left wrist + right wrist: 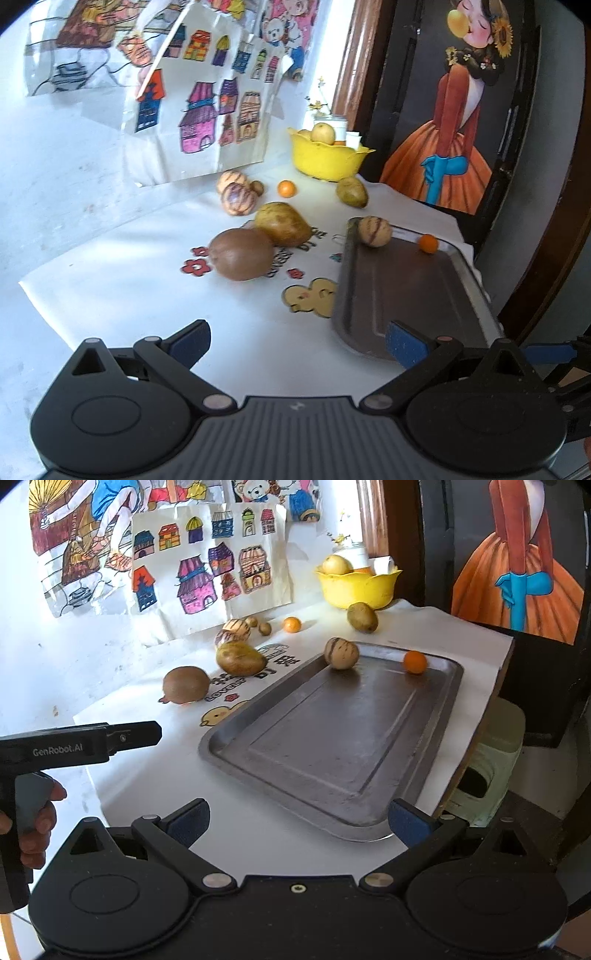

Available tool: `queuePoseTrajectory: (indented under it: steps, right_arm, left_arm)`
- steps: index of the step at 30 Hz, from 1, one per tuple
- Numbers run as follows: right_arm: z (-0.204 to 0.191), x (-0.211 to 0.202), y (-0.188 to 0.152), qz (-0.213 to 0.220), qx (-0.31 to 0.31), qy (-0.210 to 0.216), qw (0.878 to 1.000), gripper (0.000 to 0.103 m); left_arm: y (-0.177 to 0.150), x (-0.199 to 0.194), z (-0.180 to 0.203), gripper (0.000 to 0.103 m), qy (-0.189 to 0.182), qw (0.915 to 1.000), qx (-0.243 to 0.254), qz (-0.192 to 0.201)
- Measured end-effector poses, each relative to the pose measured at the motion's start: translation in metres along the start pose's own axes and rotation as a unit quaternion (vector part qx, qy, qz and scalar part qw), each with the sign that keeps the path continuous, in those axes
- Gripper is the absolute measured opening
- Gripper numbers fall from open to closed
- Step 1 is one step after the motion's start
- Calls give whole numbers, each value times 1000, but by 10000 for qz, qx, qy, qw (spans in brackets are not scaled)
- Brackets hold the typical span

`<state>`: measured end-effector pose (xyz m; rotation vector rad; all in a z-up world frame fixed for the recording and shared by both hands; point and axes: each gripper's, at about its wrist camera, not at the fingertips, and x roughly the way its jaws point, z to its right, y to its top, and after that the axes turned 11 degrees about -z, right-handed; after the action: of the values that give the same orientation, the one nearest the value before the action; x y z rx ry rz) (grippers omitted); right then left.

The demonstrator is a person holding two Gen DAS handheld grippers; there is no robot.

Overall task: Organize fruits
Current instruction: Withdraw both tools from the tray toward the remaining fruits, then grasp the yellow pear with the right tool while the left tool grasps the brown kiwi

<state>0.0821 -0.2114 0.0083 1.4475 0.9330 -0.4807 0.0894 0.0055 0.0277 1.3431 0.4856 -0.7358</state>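
Note:
A grey metal tray (pixel 332 746) (pixel 399 295) lies on the white table. At its far end sit a striped tan melon (pixel 341 652) (pixel 373 230) and a small orange (pixel 414 661) (pixel 428 243). Left of the tray lie a brown kiwi (pixel 242 254) (pixel 185 684) and a yellow-green pear (pixel 284 223) (pixel 240 658). Further back are two striped melons (pixel 236 192), another small orange (pixel 287 188) (pixel 292 624) and a second pear (pixel 351 192) (pixel 362 617). My left gripper (pixel 297 343) is open and empty before the kiwi. My right gripper (pixel 297 821) is open and empty at the tray's near edge.
A yellow bowl (pixel 325 157) (pixel 356 587) with fruit stands at the back. Coloured drawings (pixel 207 572) lean on the wall. A dark framed picture (pixel 450 122) stands on the right. The table's right edge (pixel 480 716) drops to a pale green stool (pixel 487 764). A hand (pixel 37 823) holds the left gripper's handle.

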Motion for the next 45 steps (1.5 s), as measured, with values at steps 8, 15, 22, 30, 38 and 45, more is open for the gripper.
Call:
queuePoseTrajectory:
  steps: [8,15,22,30,38,45]
  right_arm:
    - [-13,2,13,-151,-145,335,9992,102]
    - [-14,4,35,-111,-370,408,9984,102]
    - [-10,8,63,14,-587,315,9978,102]
    - [-7,24,111,159,-663,413,9968,102]
    - [-7,57,159,388,-669,484,9958,102]
    - [-14,110,201,108,-696,874,9937,102]
  left_arm:
    - [1,-3,-24,103,201,9997,-166,-21]
    - [7,0,-45,103,421,9988,-225,-51]
    - [17,10,-58,103,426,9989,-189,-19]
    - [35,26,-56,103,348,9991,209,129]
    - [50,46,-53,102,391,9985,363,147]
    - [66,68,-49,102,299,9971,690,59]
